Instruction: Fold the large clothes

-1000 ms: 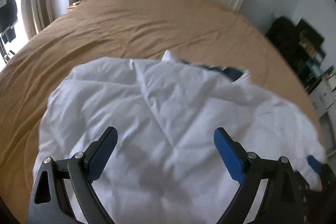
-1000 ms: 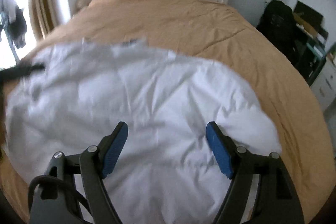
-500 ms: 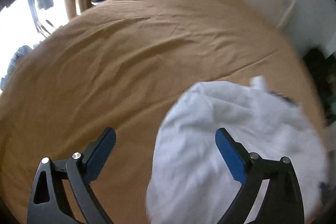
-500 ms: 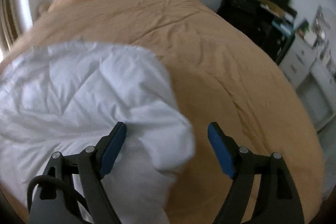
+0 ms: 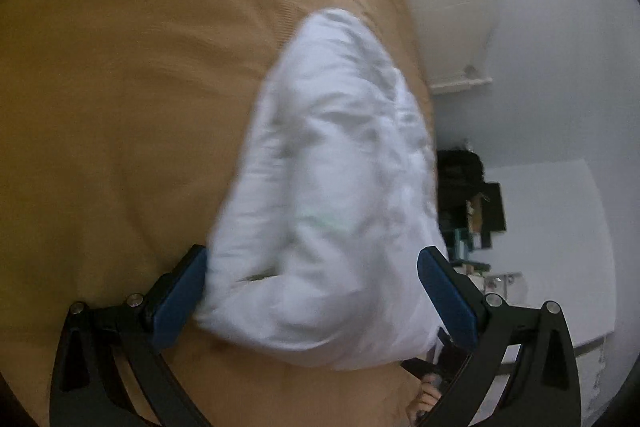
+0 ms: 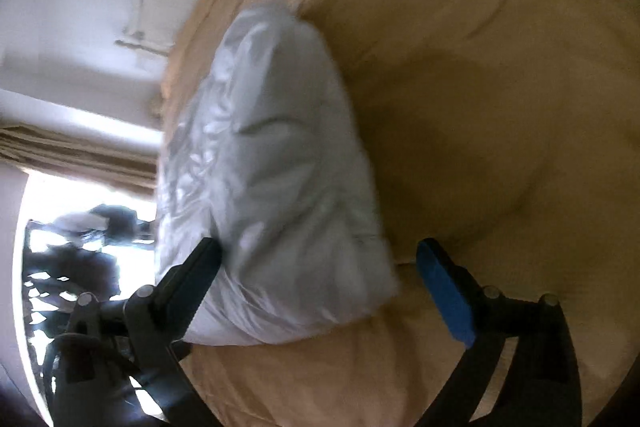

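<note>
A white garment [image 5: 332, 187] lies bunched on the tan bedspread [image 5: 120, 87]. In the left wrist view, rolled sideways, my left gripper [image 5: 312, 291] is open, its blue pads [image 5: 180, 295] either side of the garment's near edge. In the right wrist view the same garment [image 6: 272, 187] lies between the open fingers of my right gripper [image 6: 320, 283], nearer the left finger [image 6: 192, 279]. Neither gripper holds the cloth. Both views are blurred.
The bedspread [image 6: 480, 107] fills most of both views. A white headboard and wall [image 5: 500, 27] stand beyond the bed. Dark shelving with clutter [image 5: 472, 203] is beside it. A bright window with curtains [image 6: 80, 155] shows in the right wrist view.
Both grippers have swung outward and rolled sideways, one toward each side of the garment. The garment, spread wide a second ago, now looks narrower and bunched. Both stayed open.
</note>
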Motion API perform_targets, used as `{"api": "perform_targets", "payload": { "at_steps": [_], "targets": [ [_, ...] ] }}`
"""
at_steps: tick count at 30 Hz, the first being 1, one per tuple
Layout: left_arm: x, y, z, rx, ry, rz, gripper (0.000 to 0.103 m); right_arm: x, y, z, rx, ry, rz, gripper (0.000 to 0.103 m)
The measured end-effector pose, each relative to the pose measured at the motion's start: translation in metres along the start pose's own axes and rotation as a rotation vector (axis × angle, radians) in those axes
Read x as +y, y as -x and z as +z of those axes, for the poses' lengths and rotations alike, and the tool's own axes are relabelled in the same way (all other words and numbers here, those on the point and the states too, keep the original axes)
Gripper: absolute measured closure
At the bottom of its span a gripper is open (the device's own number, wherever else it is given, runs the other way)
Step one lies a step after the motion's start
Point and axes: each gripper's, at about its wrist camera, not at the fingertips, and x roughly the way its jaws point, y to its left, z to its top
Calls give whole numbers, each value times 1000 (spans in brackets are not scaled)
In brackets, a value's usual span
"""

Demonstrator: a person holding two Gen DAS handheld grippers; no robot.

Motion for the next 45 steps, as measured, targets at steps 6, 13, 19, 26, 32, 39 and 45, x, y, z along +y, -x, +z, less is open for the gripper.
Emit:
{"api": "perform_targets", "payload": {
  "at_steps": [6, 13, 19, 26, 32, 39, 45],
  "targets": [
    [-17, -42, 13, 50, -104, 105, 1, 24, -45, 6, 46, 61, -24, 0],
    [-31, -48, 12, -25, -119, 142, 45, 32, -39, 6, 4, 22, 40, 56],
    [-50, 2, -10, -57, -100, 100, 58, 66, -3, -9, -3, 91, 75, 66],
    [-2, 36, -72, -18, -31, 109, 54, 19, 21, -61, 124, 17, 32, 51],
    [17, 58, -71, -22, -5, 97, 44, -11, 19, -76, 137, -54, -41, 26],
    [-56, 133, -92, -373, -333, 452, 38, 74, 101, -98, -259, 330, -454, 23],
    [-125, 73, -144, -368, -687, 340, 24, 166, 47, -161, -421, 789, -381, 23]
  ]
}}
